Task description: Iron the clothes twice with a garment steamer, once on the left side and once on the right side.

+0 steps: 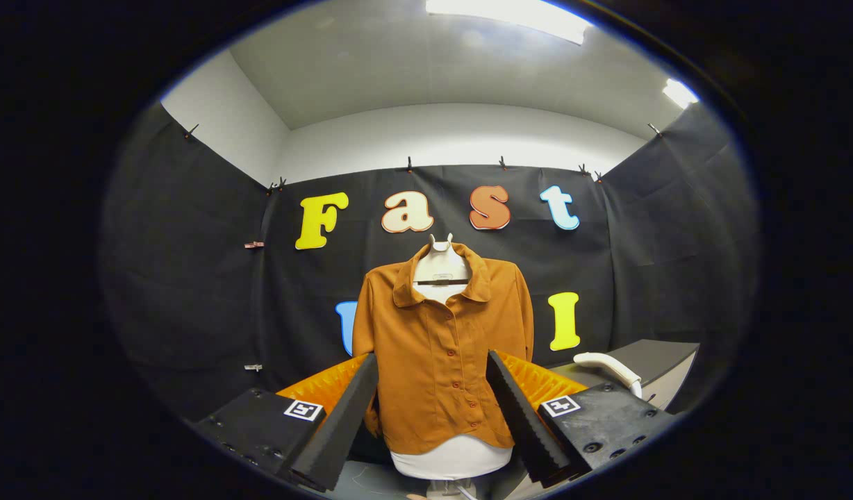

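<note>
The orange button-up shirt (442, 361) hangs on a white dress form (440, 267), straight ahead of the gripper (433, 417) and beyond its fingertips, in front of the black cloth wall. Its collar lies open around the form's neck, the placket runs down the middle with its buttons fastened, and the hem ends above the form's white base. The fabric hangs fairly flat, with soft folds down both front panels; nothing in it tells whether steam has touched it.

The gripper is spread wide and grasps nothing: its two dark ridged fingers (343, 417) stand apart, one to each side of the shirt's lower half as seen from here, with empty air between them.

To the right of the shirt and a little nearer, a white curved handle (607, 367), which looks like the garment steamer, lies on a grey surface (659, 357). It is untouched and apart from the fingers.

Judged from this, the task appears to be at its start: the steamer is not yet picked up, and both the left-side and right-side passes seem to remain.

Nothing stands between the fingers and the shirt. The reach to the steamer looks open too, though its body is partly hidden behind the gripper's right-hand block.
</note>
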